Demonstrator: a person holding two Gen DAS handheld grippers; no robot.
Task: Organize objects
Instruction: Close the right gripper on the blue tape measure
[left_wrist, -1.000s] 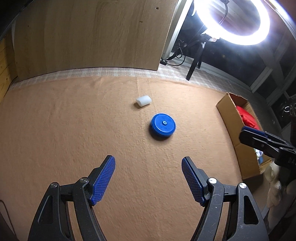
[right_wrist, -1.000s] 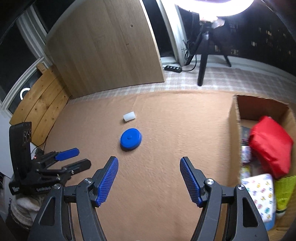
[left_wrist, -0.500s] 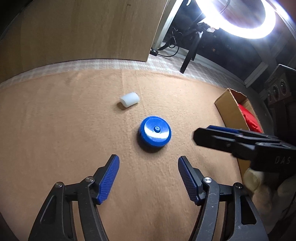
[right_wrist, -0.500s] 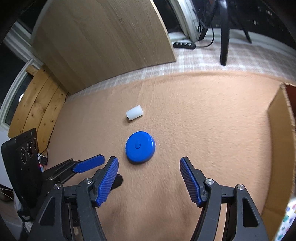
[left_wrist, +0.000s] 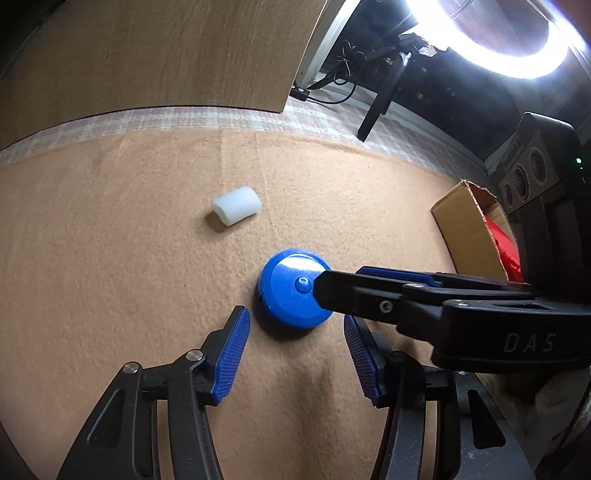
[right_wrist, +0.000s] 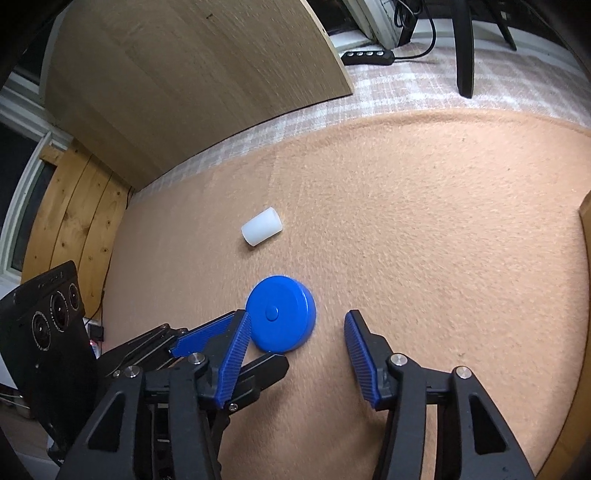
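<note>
A blue round disc (left_wrist: 291, 295) (right_wrist: 280, 317) lies flat on the tan cloth (left_wrist: 110, 258), with a white cylinder (left_wrist: 237, 205) (right_wrist: 261, 230) on its side just beyond it. My left gripper (left_wrist: 295, 318) is low over the cloth, jaws closing, with the disc's near edge between the blue pads, which are not pressing on it. My right gripper (right_wrist: 297, 317) reaches in from the right, jaws closing, with the disc inside them against the left pad and the right pad apart from it. In the left wrist view the right gripper (left_wrist: 340, 280) covers the disc's right side. In the right wrist view the left gripper (right_wrist: 258, 341) sits at the disc's lower left.
A cardboard box (left_wrist: 461, 221) with a red item (left_wrist: 506, 247) stands at the cloth's right edge. A wooden board (left_wrist: 147, 55) (right_wrist: 184, 74) leans at the back. A ring light (left_wrist: 517, 55) on a tripod and a power strip (right_wrist: 367, 57) are behind it.
Both grippers have come down and forward to the blue disc from opposite sides, and both pairs of jaws have narrowed. The right gripper now crosses over the disc in the left wrist view.
</note>
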